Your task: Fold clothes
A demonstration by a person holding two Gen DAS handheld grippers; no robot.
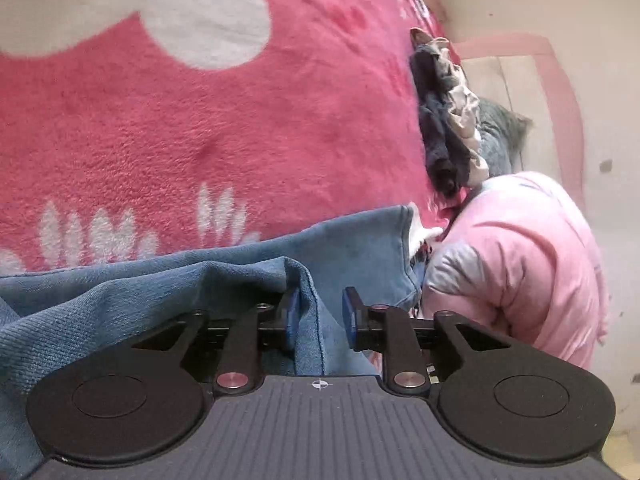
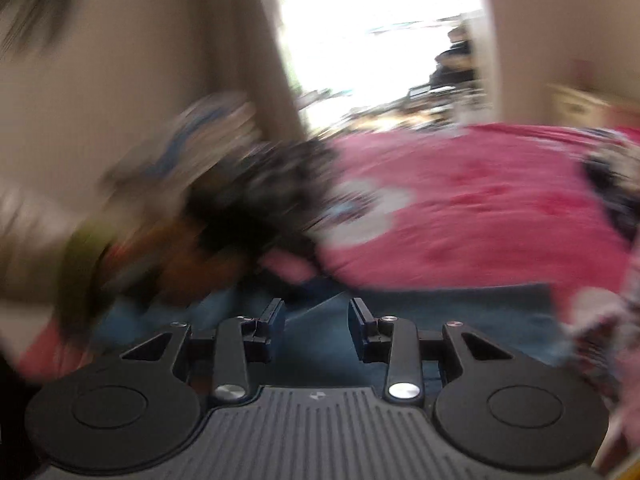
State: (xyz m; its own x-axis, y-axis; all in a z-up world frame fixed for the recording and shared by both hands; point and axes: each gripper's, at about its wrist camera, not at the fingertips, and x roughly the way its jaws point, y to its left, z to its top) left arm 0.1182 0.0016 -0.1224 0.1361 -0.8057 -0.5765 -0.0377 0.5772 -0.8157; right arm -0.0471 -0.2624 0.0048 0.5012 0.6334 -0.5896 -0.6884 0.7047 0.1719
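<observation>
Two grippers work a blue denim garment (image 1: 140, 280) lying on the pink fleece bed blanket (image 1: 200, 128). Left gripper (image 1: 318, 312): fingers slightly parted, a denim fold between them, running toward twelve o'clock. Right gripper (image 2: 316, 320): fingers apart, empty, above denim.

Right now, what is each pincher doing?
Left gripper: open, a fold of the blue denim garment between its jaws.
Right gripper: open, holding nothing.
</observation>
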